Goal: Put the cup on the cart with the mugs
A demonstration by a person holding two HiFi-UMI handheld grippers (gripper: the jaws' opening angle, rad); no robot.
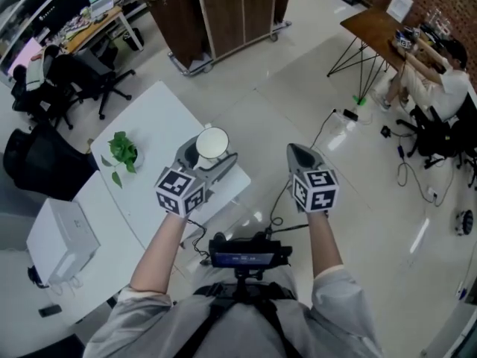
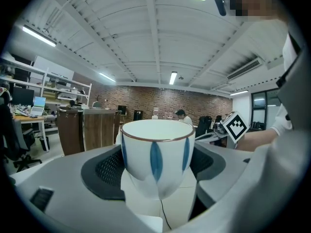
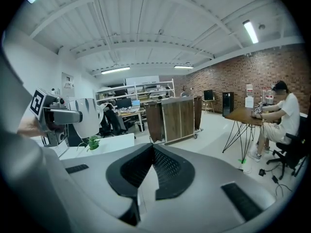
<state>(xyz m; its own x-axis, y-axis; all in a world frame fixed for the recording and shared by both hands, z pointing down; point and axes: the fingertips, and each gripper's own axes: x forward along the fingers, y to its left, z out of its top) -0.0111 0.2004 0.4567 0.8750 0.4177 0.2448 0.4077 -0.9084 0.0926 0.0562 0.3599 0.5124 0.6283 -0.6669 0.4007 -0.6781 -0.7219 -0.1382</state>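
Observation:
A white cup [image 1: 212, 143] with blue leaf-shaped marks and a brown rim stands upright between the pads of my left gripper [image 1: 206, 157], which is shut on it. In the left gripper view the cup [image 2: 157, 159] fills the middle between the two dark pads. My right gripper [image 1: 300, 155] is held beside the left one, with its jaws closed tip to tip and nothing in them [image 3: 152, 148]. A wooden cart on wheels [image 1: 223, 13] stands far ahead across the floor; I see no mugs on it from here. From the right gripper view the cup [image 3: 90, 115] shows at the left.
A white table [image 1: 160, 118] lies below the left gripper, with a small green plant [image 1: 123, 151] and a white box [image 1: 63, 237]. Office chairs [image 1: 82, 80] stand at the left. At the right a person [image 1: 440, 80] sits at a wooden table [image 1: 376, 24]; cables [image 1: 332, 125] lie on the floor.

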